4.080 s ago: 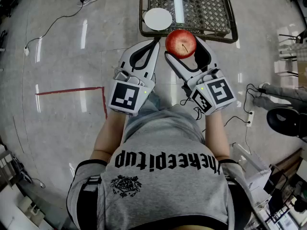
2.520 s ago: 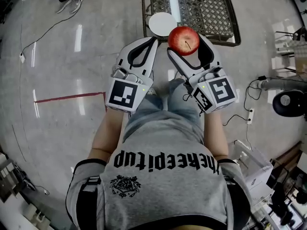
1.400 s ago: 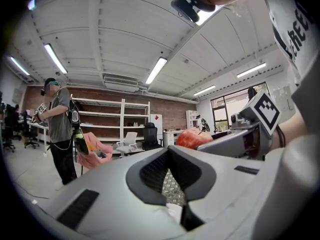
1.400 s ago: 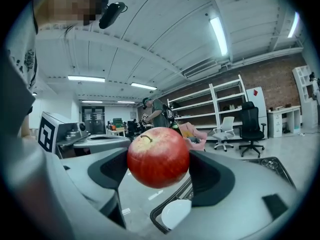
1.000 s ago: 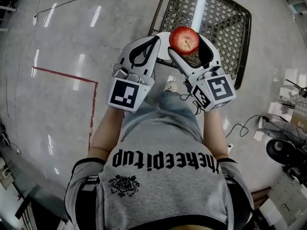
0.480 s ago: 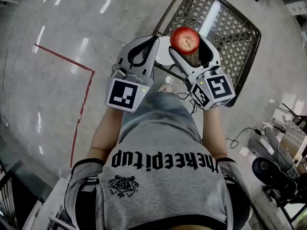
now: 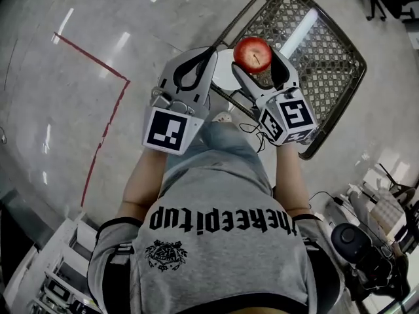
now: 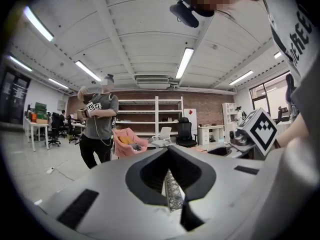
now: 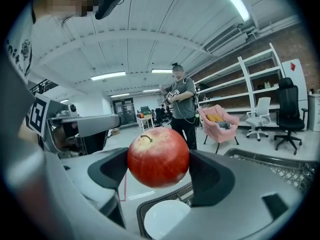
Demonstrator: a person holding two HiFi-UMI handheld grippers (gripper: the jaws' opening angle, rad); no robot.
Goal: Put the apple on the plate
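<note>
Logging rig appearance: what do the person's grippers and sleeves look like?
Left gripper and right gripper: pale grey moulded shells, black-lined jaws, each with a black-and-white marker cube. A thin dark cable hangs by the right one. Grey short-sleeved T-shirt, black sleeve trim.

Glossy grey floor (image 7: 65, 110) crossed by a red tape line (image 7: 91, 57); white ribbed ceiling (image 8: 135, 34) hung with long strip lights (image 8: 185, 62); brick back wall (image 8: 212, 114) behind white shelves (image 8: 155, 114); pink armchair (image 8: 129, 140) and black office chair (image 8: 186, 132) in front; desks (image 8: 37, 129) to one side, tall window (image 8: 262, 91) to the other
</note>
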